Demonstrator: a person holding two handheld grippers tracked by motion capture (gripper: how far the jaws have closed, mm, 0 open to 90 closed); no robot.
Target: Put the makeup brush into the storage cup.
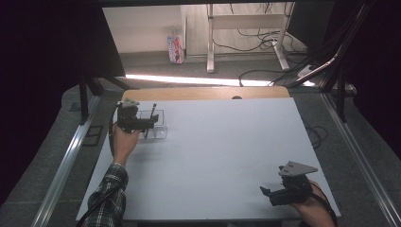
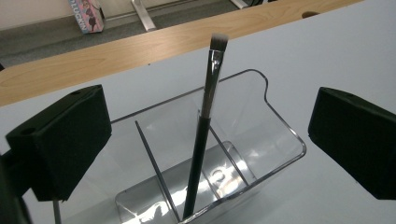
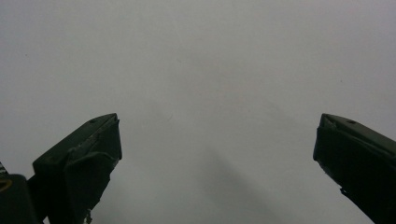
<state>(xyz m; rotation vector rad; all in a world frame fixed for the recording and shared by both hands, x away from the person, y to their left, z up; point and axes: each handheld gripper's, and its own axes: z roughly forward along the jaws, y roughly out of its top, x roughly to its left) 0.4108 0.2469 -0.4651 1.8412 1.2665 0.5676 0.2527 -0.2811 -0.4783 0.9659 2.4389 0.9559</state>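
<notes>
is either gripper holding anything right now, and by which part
Nothing is held. The left gripper stands open around the black-handled makeup brush in the clear plastic organiser; the right gripper is open over the table.

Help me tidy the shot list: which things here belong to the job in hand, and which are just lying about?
In the job:
- makeup brush, standing in the organizer
- clear organizer
- left gripper, open around the brush
- right gripper, open, idle

Lying about:
- carton on the floor
- cables
- desk legs
</notes>
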